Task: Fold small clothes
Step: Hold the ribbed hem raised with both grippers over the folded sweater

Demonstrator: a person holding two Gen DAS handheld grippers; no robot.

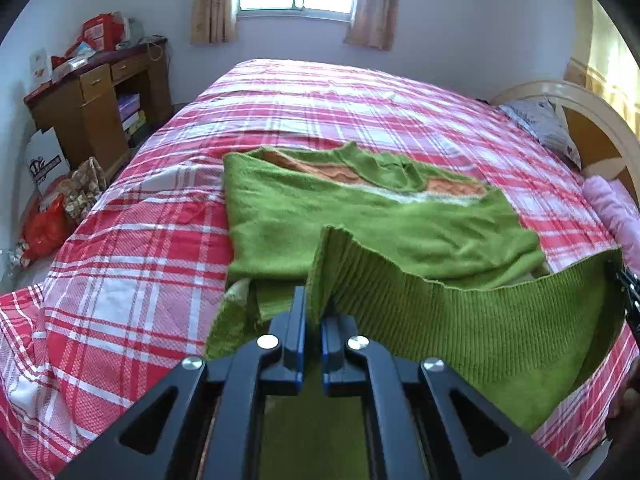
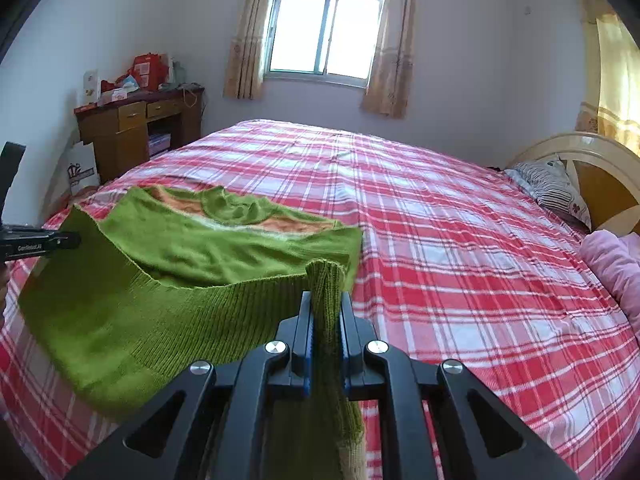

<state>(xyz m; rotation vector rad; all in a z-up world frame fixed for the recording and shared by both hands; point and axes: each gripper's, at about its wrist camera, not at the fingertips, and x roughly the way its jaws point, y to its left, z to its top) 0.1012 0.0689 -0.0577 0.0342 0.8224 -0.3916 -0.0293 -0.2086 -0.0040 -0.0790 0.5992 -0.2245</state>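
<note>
Item: green knit sweater point(image 1: 360, 224), on plaid bed point(image 1: 140, 240), hem lifted. Soft, limp, light; sags btwn grips. Hold at ribbed hem corners. Left gripper point(image 1: 314, 316) & right gripper point(image 2: 326, 312): fingers clamped on hem.

"Genrobot.AI", faint, on left tool point(image 2: 36, 246)

Left hand-held gripper point(image 1: 313, 312) pinches green sweater point(image 1: 360, 220) hem above plaid bed point(image 1: 140, 220)

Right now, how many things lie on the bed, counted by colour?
Green: 1, the sweater, its ribbed hem lifted by both grippers
Pink: 1, the blanket
Striped grey: 1, the pillow
Total: 3
</note>
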